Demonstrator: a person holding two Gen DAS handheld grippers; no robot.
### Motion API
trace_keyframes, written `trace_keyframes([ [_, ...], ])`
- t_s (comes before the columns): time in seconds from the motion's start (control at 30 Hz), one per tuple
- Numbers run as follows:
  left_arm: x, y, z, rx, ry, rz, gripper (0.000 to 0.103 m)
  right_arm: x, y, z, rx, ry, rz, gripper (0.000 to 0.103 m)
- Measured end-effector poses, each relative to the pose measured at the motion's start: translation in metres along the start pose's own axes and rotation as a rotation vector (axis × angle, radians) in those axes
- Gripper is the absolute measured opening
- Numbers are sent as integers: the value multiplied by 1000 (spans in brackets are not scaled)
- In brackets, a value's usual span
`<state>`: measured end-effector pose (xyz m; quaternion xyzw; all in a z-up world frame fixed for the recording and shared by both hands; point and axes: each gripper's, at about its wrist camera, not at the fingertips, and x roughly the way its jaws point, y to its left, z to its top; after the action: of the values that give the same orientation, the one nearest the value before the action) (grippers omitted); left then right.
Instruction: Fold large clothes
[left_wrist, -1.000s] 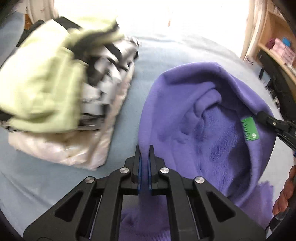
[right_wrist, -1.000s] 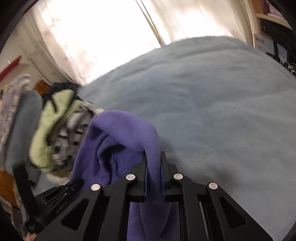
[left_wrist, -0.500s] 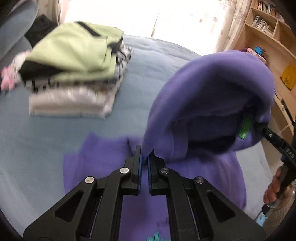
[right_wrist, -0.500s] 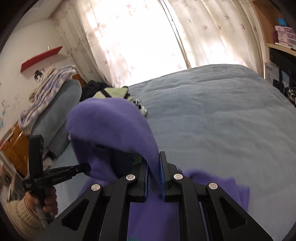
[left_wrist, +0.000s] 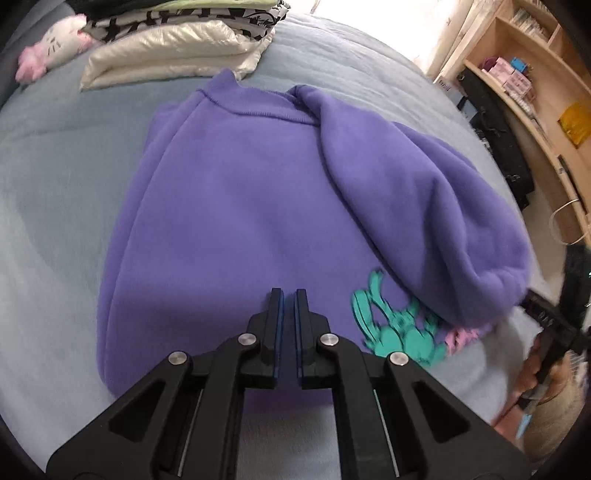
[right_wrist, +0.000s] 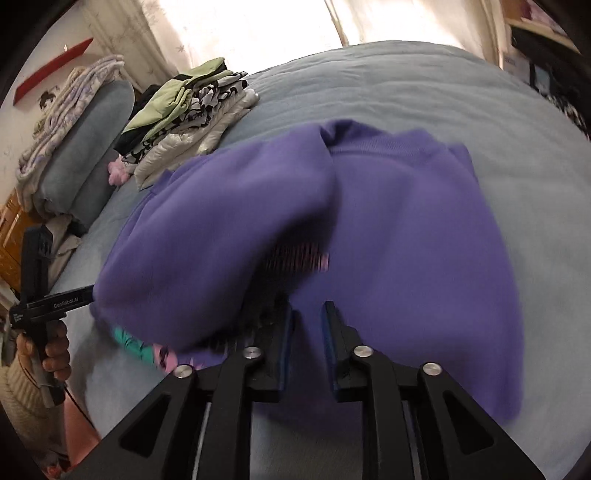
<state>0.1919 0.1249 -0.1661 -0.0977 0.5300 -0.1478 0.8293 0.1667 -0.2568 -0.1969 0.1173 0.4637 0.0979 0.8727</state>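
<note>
A purple sweatshirt (left_wrist: 236, 199) lies spread on the blue-grey bed, with a teal and pink print (left_wrist: 399, 328) near its front edge. One part of it (left_wrist: 436, 206) lies folded over the right side and bulges. My left gripper (left_wrist: 288, 299) hovers just above the near hem, jaws slightly apart and empty. In the right wrist view the sweatshirt (right_wrist: 413, 229) fills the middle, blurred. My right gripper (right_wrist: 306, 314) is open and empty over the cloth. The left gripper also shows at the far left of that view (right_wrist: 55, 302).
A stack of folded clothes (left_wrist: 177, 40) sits at the back of the bed (left_wrist: 55, 155), also seen in the right wrist view (right_wrist: 184, 114). A plush toy (left_wrist: 55, 40) lies beside it. A pillow and rolled blanket (right_wrist: 77, 136) lie left. Wooden shelves (left_wrist: 535, 85) stand right.
Both grippers let go of the purple sweatshirt, which dropped from being held up to lying on the bed. Both grippers pulled back toward its near hem; the right jaws opened wider.
</note>
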Motion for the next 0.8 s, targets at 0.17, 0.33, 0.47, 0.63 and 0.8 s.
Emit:
trace_keyframes([
  [0.17,-14,-3,-14,-14,-15,-103,9,-21,9,-35,48,-32,61,40],
  [0.33,-25,-19,-14,-61,-50,-234,48,-39,28,-13,88,-40,141,61],
  [0.47,-18,-19,-12,-187,-50,-408,53,-54,34,-2,144,-86,212,80],
  [0.63,13,-22,-4,-272,-35,-481,53,-45,34,18,219,-69,237,80],
  [0.8,33,-30,0,-267,-39,-496,53,-15,44,29,249,6,236,70],
])
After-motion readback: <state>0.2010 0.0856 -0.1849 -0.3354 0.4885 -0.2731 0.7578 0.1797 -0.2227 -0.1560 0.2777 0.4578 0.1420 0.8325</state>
